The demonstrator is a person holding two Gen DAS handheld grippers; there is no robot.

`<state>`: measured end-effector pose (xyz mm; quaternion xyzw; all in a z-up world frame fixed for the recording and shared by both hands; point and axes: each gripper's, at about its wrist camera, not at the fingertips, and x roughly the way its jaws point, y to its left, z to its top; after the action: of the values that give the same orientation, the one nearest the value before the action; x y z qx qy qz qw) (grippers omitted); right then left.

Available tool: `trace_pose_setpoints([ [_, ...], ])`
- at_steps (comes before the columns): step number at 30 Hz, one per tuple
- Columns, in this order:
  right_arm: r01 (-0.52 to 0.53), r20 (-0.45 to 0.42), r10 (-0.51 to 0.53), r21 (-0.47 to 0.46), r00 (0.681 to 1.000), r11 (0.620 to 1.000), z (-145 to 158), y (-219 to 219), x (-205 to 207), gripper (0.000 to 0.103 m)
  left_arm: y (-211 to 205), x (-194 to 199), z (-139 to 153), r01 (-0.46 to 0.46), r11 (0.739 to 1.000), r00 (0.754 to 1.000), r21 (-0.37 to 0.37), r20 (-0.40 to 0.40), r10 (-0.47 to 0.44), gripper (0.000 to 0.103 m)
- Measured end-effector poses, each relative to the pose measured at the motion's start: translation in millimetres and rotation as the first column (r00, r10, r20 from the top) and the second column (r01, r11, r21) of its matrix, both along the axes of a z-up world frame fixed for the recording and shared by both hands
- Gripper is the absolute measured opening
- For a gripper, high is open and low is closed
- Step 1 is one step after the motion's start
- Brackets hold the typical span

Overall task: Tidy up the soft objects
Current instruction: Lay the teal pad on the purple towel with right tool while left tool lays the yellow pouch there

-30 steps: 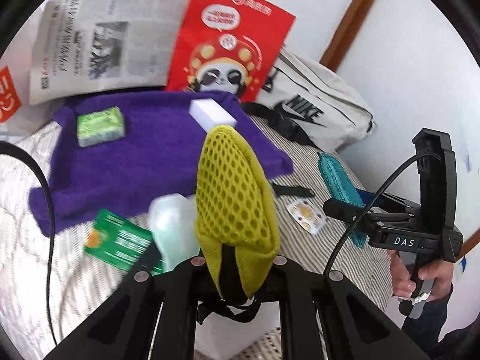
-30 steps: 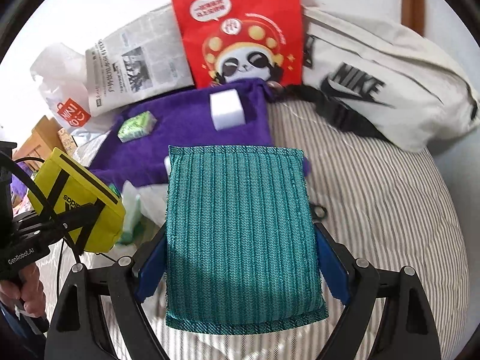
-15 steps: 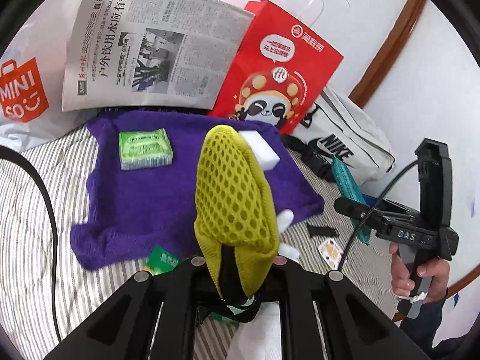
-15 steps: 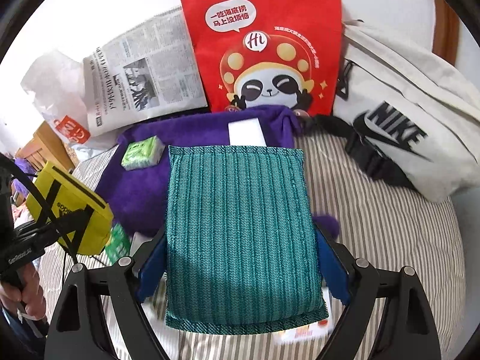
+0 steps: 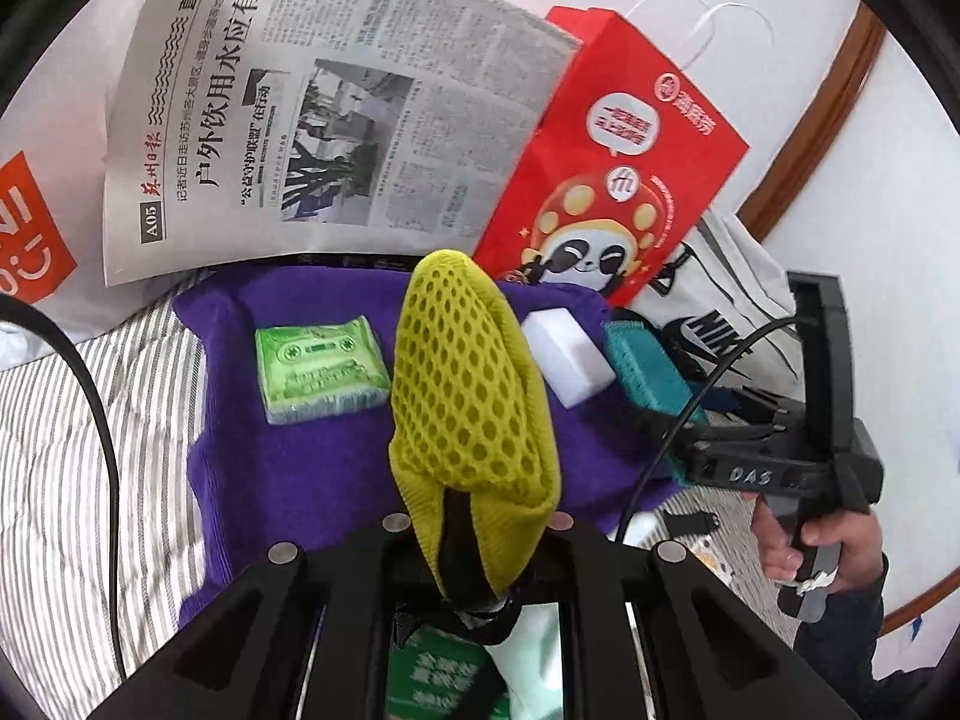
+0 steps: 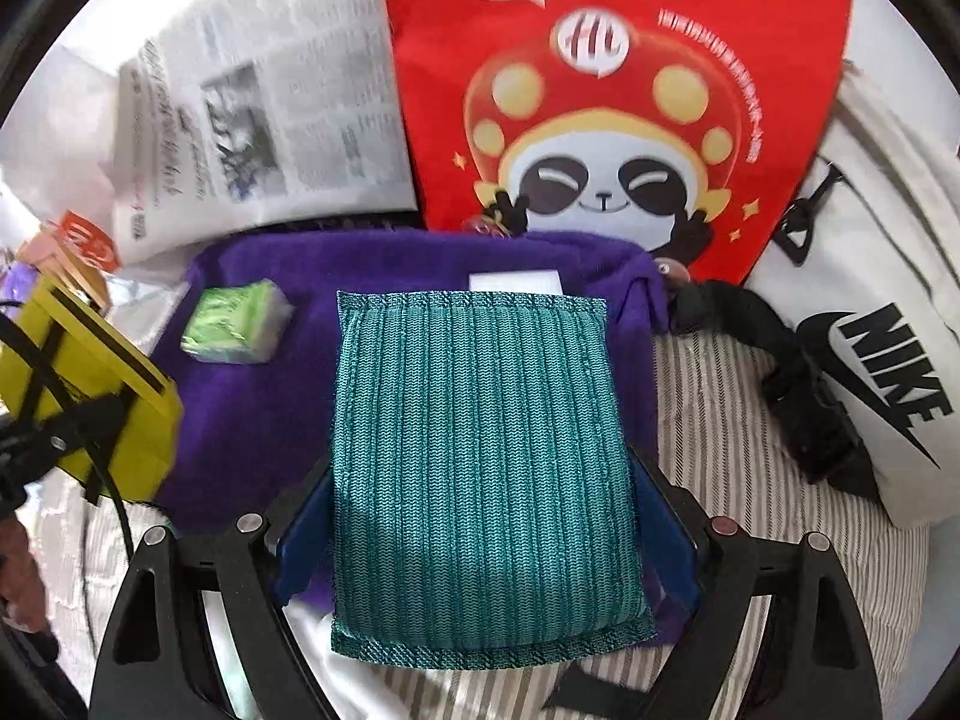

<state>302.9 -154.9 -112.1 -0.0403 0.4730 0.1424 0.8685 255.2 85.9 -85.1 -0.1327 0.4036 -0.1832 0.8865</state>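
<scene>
- Progress first: 2 soft things already lie on the purple towel (image 5: pixel 288 480), a green tissue pack (image 5: pixel 318 369) and a white sponge block (image 5: pixel 567 354), so I judge the sorting part done
- My left fingers (image 5: pixel 480 546) are pinched tight on a yellow mesh pouch (image 5: pixel 471 396), held up over the towel's middle and not yet set down
- My right fingers (image 6: pixel 480 516) stand wide, clamped on the 2 side edges of a teal knitted pad (image 6: pixel 480 450), which hangs above the towel's near right part
- Left to do, as I read it: lay both held pieces on the towel near the 2 already there
- A green packet (image 5: pixel 438 678) and something pale lie under my left gripper, mostly covered, so I cannot tell what they are or whether they count
- The white block is nearly hidden behind the teal pad in the right wrist view
- The striped bed (image 6: pixel 720 396) is cut off at the edges, and the right wrist view is blurred toward the newspaper (image 6: pixel 270 120)
</scene>
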Motion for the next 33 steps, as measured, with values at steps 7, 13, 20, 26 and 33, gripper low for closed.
trace_pose_setpoints([
  [7,0.032,-0.039,-0.035,-0.075,0.999,0.997,-33,2,18,0.087,7,17,-15,-0.005,1.0,1.0,-0.014,-0.024,0.005,0.012],
  [13,0.029,-0.027,-0.031,-0.094,0.999,0.995,-42,4,16,0.087,10,24,-28,-0.012,1.0,0.999,-0.028,-0.047,0.011,0.012],
  [20,0.023,0.011,-0.021,-0.142,1.0,0.99,-42,9,8,0.087,10,34,-40,-0.022,0.998,0.997,-0.052,-0.08,0.018,0.012],
  [26,0.042,0.027,-0.039,-0.128,0.999,0.991,-43,6,14,0.087,-2,45,-45,-0.005,0.999,0.996,-0.043,-0.092,0.002,0.012],
  [33,0.03,0.072,-0.018,-0.168,0.997,0.985,-51,14,20,0.088,-2,44,-56,-0.005,1.0,0.995,-0.028,-0.1,0.002,0.012],
])
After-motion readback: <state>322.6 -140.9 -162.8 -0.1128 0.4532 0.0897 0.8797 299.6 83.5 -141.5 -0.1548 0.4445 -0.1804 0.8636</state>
